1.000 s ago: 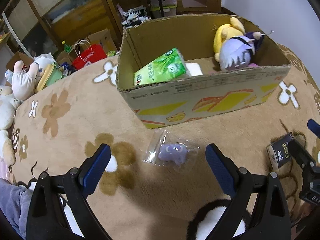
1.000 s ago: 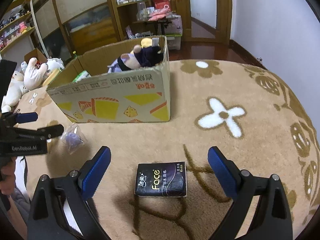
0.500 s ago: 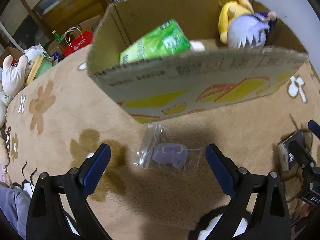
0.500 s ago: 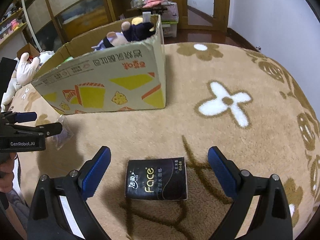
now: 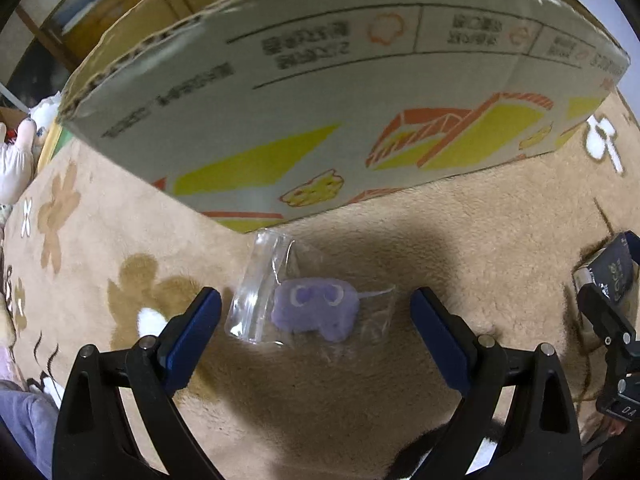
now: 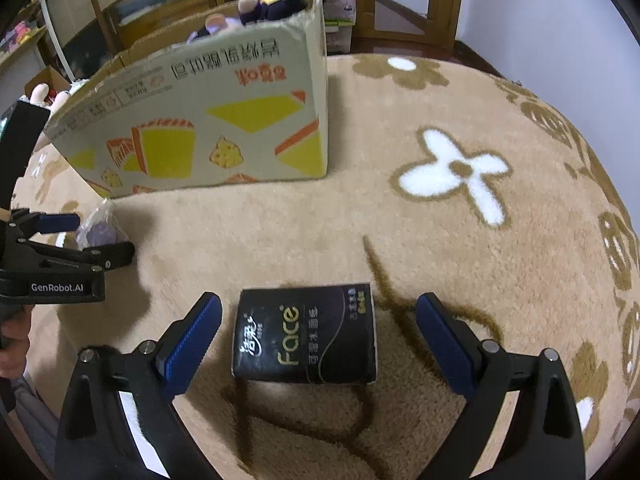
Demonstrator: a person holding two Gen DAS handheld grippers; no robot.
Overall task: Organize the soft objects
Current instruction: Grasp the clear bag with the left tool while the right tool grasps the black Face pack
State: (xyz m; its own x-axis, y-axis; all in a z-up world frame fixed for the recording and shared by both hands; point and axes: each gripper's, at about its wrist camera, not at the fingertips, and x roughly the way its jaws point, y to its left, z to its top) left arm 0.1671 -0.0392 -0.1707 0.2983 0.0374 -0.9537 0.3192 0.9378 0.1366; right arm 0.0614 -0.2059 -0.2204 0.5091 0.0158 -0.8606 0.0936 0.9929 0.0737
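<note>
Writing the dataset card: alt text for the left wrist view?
Open left gripper straddles a small purple plush in a clear bag on a tan flower-patterned rug. A cardboard box looms close behind.

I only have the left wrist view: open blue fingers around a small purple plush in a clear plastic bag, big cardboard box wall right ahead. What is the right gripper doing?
Observer: The right gripper is open, its fingers either side of a black rectangular tissue pack lying flat on the tan flower-patterned carpet.
Operator: Is that pack near the cardboard box?
Observer: No, bare carpet separates them; the pack lies in front of the box's right corner.
Operator: Anything in the box?
Observer: A dark-and-purple plush doll pokes above the rim at the far right end.
</note>
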